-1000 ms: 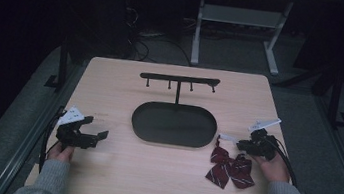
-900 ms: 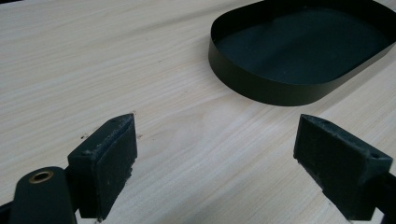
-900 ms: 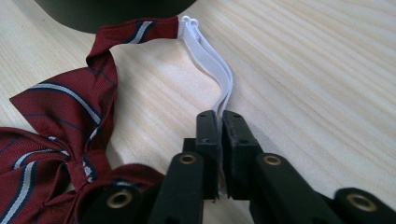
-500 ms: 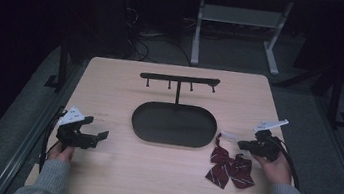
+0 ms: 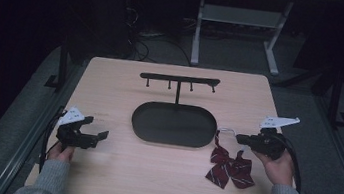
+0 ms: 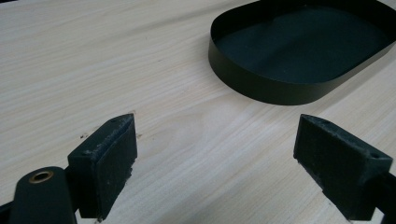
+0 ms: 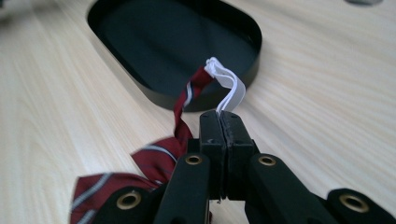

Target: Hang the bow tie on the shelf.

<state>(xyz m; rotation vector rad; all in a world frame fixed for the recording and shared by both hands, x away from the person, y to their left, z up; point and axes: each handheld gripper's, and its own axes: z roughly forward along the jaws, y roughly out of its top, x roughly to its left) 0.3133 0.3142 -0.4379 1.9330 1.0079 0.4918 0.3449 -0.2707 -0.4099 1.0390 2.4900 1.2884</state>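
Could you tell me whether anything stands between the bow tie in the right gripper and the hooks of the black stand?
Nothing visible does: bare table lies between the bow tie, held by the right gripper, and the stand.

Counter and stand
Wooden counter, frame centre; black oval tray mid-frame; hook rail just above it.

1 wooden worktop. 1 black oval tray with 1 T-shaped hook rack carrying 4 pegs. 1 dark red striped bow tie with 1 white elastic band. 2 handheld grippers: left, right.
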